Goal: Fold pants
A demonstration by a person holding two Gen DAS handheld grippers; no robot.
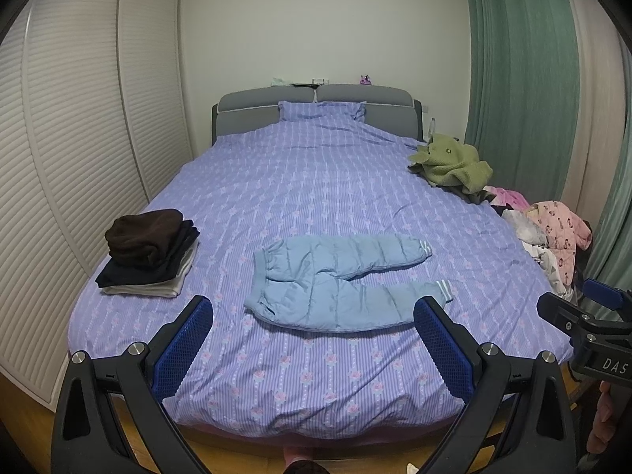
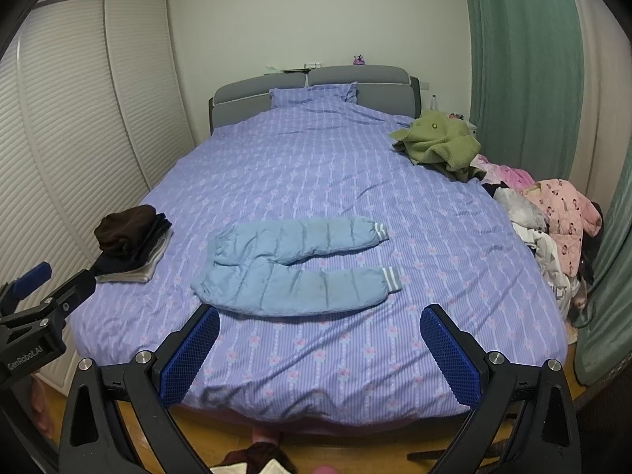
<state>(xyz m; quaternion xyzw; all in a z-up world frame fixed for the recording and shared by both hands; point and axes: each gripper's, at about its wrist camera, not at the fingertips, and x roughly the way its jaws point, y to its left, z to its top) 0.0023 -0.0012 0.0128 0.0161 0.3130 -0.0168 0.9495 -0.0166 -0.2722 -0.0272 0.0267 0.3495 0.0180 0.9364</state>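
Hand-held gripper pair [image 1: 314, 308] [image 2: 320, 318] gapes wide, short of flat blue pants [image 1: 335, 276].

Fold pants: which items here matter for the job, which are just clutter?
Job:
- light blue quilted pants, spread flat on the bed
- left gripper, open
- right gripper, open

Lying about:
- stack of folded dark clothes
- olive green knitted garment
- pink printed jacket
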